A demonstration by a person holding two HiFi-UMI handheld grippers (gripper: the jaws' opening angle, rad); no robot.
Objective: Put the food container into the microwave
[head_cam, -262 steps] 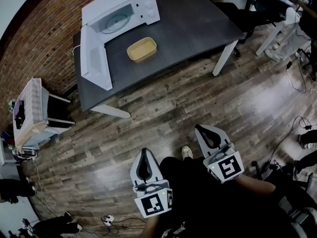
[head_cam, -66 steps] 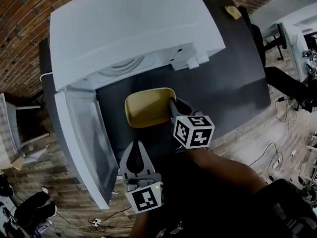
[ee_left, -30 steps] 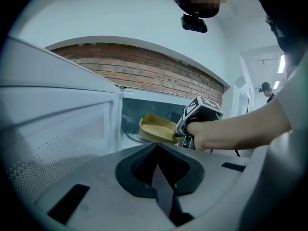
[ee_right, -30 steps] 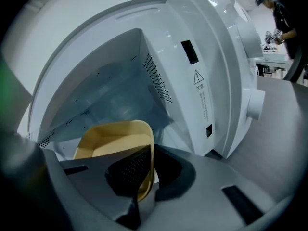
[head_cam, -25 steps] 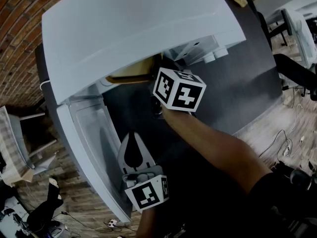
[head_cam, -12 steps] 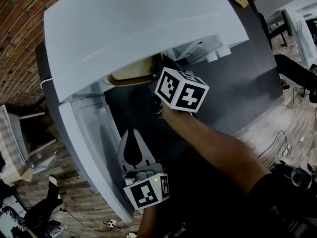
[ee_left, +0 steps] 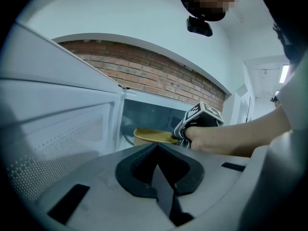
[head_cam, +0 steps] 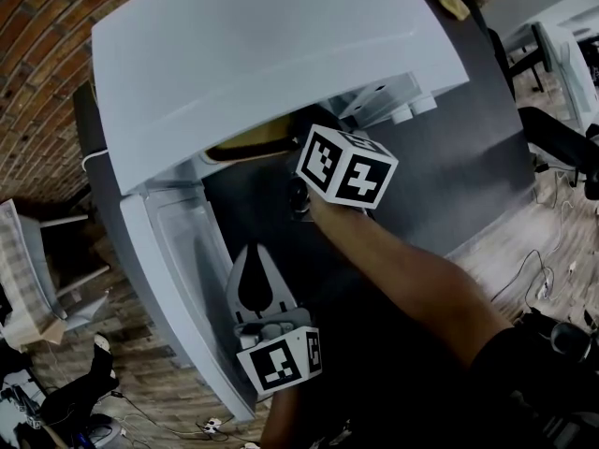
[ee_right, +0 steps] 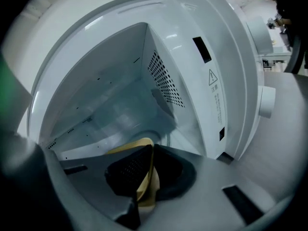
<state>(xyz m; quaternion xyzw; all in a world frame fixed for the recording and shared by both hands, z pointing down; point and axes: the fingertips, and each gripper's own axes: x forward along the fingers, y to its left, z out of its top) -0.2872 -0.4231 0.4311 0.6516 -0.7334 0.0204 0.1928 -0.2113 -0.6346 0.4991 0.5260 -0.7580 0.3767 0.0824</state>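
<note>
Right gripper [ee_right: 150, 151]: it pinches the near rim of the food container [ee_right: 132, 147]. The jaws have just been closing a little, with the yellow wall between the pads.
Left gripper [ee_left: 157, 153]: jaws pressed together on nothing, low beside the open door [head_cam: 178, 269] and well apart from the container.
Food container: inside the mouth of the microwave [head_cam: 262, 54]. From the head view only a yellow strip shows under the roof.
Seating: probably near the cavity floor, but no view shows whether the base rests on it.
Risk, early release: if the base is not down, the container could drop and tilt.
Risk, withdrawal: pads that have not fully parted would drag the container back out.
Risk, clearance: the marker cube sits close under the roof edge, so lifting the wrist could knock it.
</note>
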